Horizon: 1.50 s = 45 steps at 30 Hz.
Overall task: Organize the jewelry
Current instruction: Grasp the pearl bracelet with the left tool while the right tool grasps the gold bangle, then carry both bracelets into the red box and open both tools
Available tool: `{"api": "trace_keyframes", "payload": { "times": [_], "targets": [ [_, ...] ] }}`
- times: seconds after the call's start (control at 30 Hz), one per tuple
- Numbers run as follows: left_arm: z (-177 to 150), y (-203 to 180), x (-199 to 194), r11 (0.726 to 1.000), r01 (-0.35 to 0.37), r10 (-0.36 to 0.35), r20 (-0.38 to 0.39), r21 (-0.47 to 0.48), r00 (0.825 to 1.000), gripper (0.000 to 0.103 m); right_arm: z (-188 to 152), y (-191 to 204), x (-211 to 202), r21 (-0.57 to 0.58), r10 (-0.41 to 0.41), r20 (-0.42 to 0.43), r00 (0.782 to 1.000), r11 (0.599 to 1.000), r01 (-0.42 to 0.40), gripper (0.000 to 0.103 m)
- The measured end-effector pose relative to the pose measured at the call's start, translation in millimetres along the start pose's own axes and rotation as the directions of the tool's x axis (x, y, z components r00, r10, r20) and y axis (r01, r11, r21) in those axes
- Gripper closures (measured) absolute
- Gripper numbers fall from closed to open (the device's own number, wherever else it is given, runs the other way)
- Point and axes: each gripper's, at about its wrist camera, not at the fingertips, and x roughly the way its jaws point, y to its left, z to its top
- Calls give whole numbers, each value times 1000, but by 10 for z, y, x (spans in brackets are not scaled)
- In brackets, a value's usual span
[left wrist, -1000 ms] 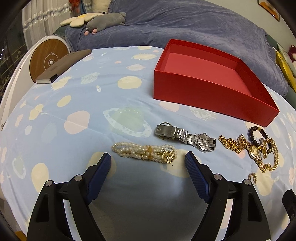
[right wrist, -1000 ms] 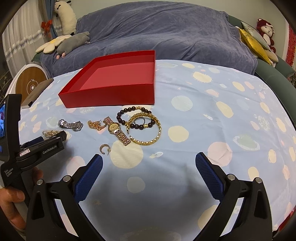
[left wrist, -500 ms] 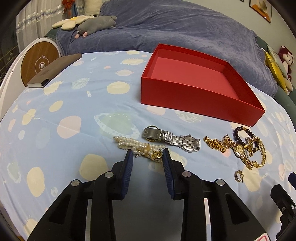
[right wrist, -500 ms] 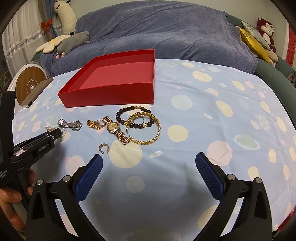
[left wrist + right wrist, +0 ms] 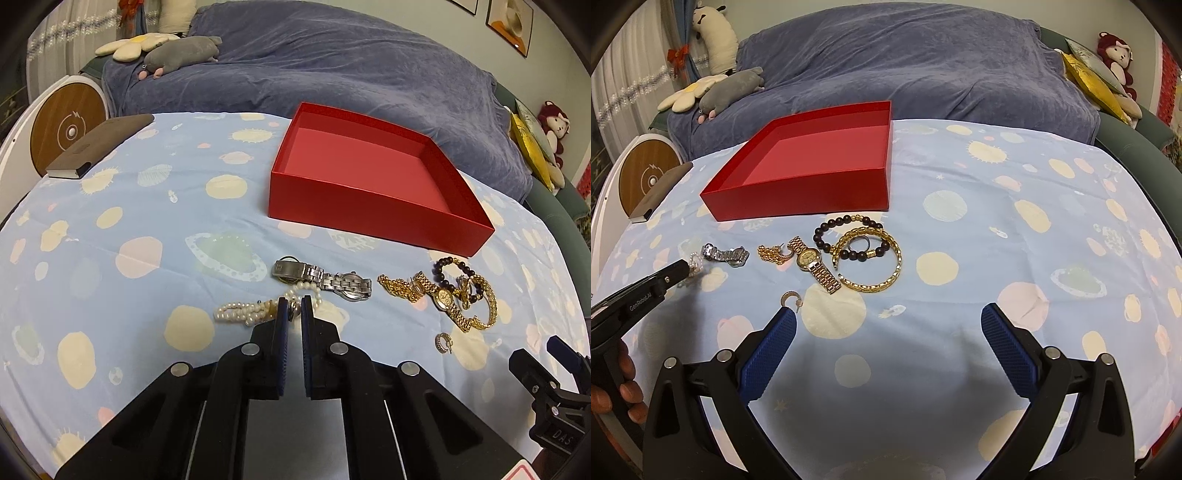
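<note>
My left gripper [image 5: 291,310] has its jaws closing tight on the gold clasp of the pearl bracelet [image 5: 240,308], whose strands trail left on the spotted cloth. From the right wrist view its tip [image 5: 687,264] holds the pearl bracelet [image 5: 696,261] just above the cloth. A silver watch [image 5: 332,280] lies just beyond. To the right sit a gold chain [image 5: 395,286], gold watch [image 5: 443,299], dark bead bracelet [image 5: 448,264], gold bangle [image 5: 882,280], ring [image 5: 859,243] and hoop earring [image 5: 790,297]. The red box [image 5: 369,206] stands empty behind. My right gripper [image 5: 888,325] hangs open over bare cloth, nothing between its fingers.
A brown notebook [image 5: 99,144] lies at the table's far left edge beside a round wood-faced device [image 5: 66,129]. A sofa under a blue cover [image 5: 332,66] with plush toys runs behind the table. A hand [image 5: 613,387] holds the left gripper's handle.
The left gripper's jaws went from wide open around the pearl bracelet to shut on its clasp, and it lifted slightly, bunching the strands. The right gripper stayed still.
</note>
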Motion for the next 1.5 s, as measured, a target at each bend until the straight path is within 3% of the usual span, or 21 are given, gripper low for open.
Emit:
{"api": "trace_keyframes", "payload": {
  "times": [0.5,0.73,0.93,1.0,1.13,1.33,1.5],
  "targets": [
    [24,-50,-172,999,48,-48,36,8,998,99,172,-3,75,-10,22,9,1000,1000,-22,8],
    [37,-91,-166,998,58,-58,29,17,998,99,407,-92,360,9,36,-36,999,999,-36,44],
    [26,-133,-166,998,61,-62,27,36,998,99,369,-45,586,-24,25,-88,996,999,-27,70],
    [23,-129,-161,997,64,-65,24,37,998,99,343,-42,628,-26,22,-98,995,999,-25,73],
    [16,-139,-168,997,66,-67,24,42,997,99,314,-75,678,-12,28,-106,994,1000,-29,95],
    [13,-142,-182,997,65,-66,29,44,997,99,307,-53,548,-14,36,-68,997,999,-37,100],
    [88,-166,-305,995,87,-88,32,54,996,99,402,-7,211,-11,99,-13,995,995,-99,100]
  ]
}}
